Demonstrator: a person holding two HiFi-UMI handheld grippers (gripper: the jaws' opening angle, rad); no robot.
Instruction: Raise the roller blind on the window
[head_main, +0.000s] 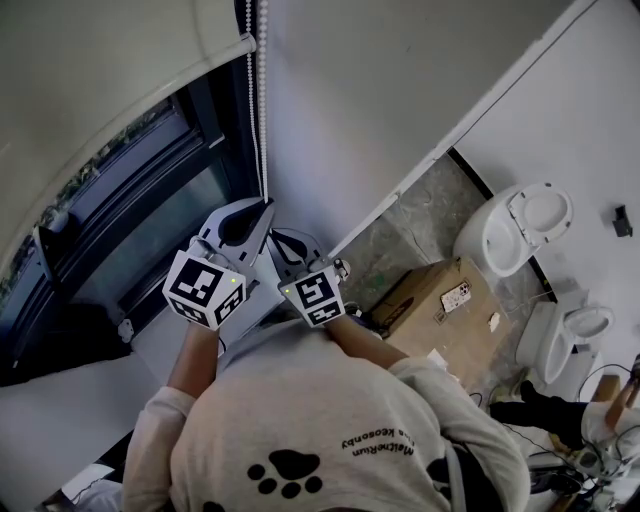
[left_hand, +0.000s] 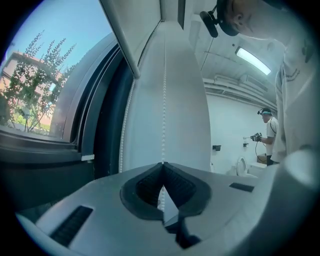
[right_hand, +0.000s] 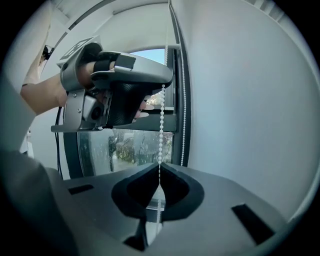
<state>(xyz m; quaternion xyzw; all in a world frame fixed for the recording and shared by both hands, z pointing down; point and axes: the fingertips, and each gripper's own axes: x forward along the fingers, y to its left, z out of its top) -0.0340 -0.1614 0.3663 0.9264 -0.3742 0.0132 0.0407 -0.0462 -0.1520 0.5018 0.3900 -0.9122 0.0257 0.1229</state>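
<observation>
My own shoulders in a pale shirt (head_main: 330, 430) fill the near edge of the head view, with both arms reaching out to the far side. The left gripper (head_main: 263, 206) and the right gripper (head_main: 283, 240) sit close together against the white wall, the left one farther out. The bead chain (head_main: 262, 100) runs straight down to them. The roller blind (head_main: 100, 70) lies to the far left, covering the upper part of the window (head_main: 150, 190), with dark glass bare below it. To the right stand a cardboard box (head_main: 440, 300) and a white toilet (head_main: 520, 225). In the left gripper view, my jaws are pressed together on one strand of the chain, which climbs the wall from their tip. The second strand hangs just left of it by the dark frame. Trees show through the glass on the left, and a person (left_hand: 270, 135) stands far off to the right. In the right gripper view, the jaws are likewise clamped on that same strand. The left gripper pinches it higher up, with the window behind.
</observation>
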